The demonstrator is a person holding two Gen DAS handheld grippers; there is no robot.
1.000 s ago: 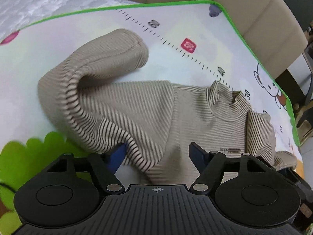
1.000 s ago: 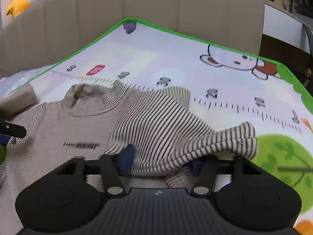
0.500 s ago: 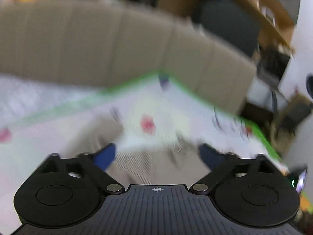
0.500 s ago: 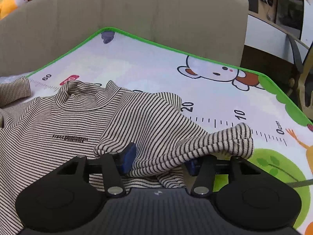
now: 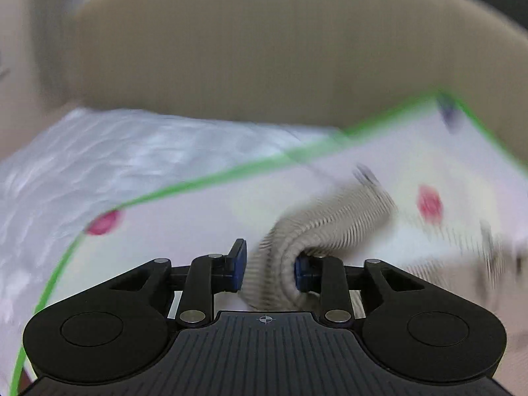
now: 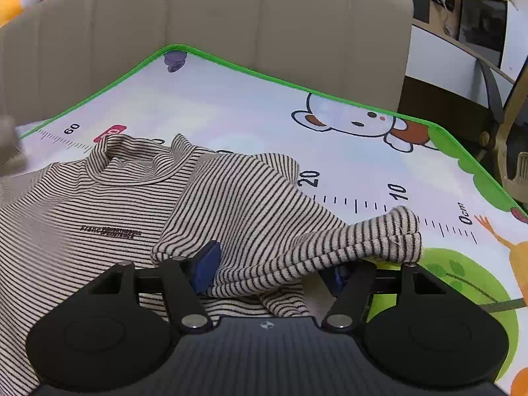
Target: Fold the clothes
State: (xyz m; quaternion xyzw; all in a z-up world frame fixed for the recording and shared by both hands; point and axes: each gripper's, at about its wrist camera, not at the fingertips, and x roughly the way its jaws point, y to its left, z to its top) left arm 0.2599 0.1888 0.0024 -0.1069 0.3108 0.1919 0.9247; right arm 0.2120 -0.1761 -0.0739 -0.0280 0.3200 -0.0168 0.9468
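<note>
A beige sweater with thin dark stripes (image 6: 99, 204) lies face up on a printed play mat (image 6: 264, 125). My left gripper (image 5: 269, 270) is shut on the sweater's left sleeve (image 5: 323, 227), which bunches between the blue pads; the left wrist view is blurred. My right gripper (image 6: 274, 270) is open. Its pads sit either side of the right sleeve (image 6: 297, 241), which is folded over its fingers, cuff to the right. Whether the pads touch the cloth is unclear.
A beige padded headboard (image 6: 231, 19) stands behind the mat. A white quilted bed cover (image 5: 99, 158) lies left of the mat's green border. A desk with a monitor (image 6: 481, 26) is at the far right.
My left gripper has swung left from the sweater's body to its left sleeve and closed on it. My right gripper has moved closer over the sweater and stayed open around the right sleeve.
</note>
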